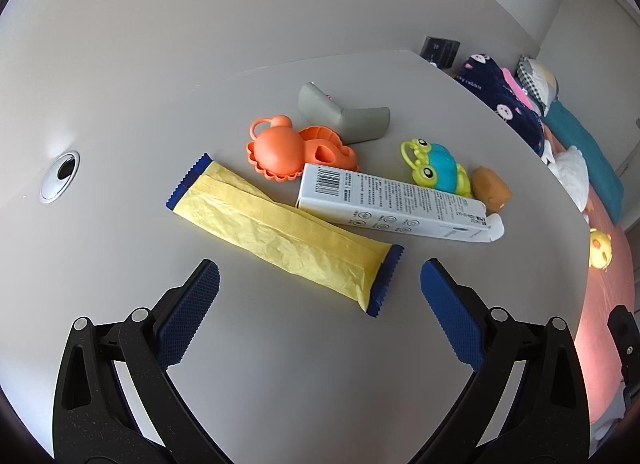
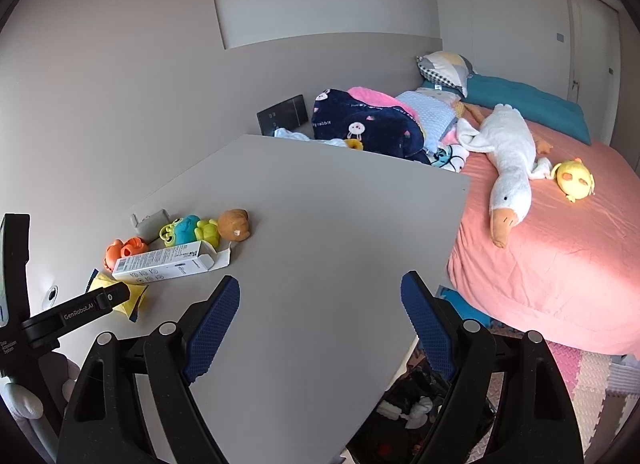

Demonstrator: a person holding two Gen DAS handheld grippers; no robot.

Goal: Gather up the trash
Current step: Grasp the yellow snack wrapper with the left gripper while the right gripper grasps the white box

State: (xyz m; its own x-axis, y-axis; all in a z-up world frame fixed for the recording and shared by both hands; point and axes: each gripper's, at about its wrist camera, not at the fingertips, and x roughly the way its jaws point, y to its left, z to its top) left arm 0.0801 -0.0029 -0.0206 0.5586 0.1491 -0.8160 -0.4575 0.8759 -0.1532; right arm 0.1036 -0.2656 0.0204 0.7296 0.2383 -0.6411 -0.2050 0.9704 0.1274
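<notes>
Left gripper [image 1: 320,284] spread wide, holding nothing, hovering over the grey table [image 1: 120,244]. Just ahead of its pads, lying diagonally: a yellow wrapper [image 1: 280,230] with blue serrated ends, near end between the fingertips' line and slightly right. Just beyond, overlapping its far edge: a white carton [image 1: 394,204], flap open. Right gripper [image 2: 320,300] likewise wide and empty, with the trash well off to its left. Probably light, crinkly and thin, apt to slide or fold; best pinched across the narrow width near the sealed end. Carton likely hollow and crushable; better taken across its short sides.
</notes>
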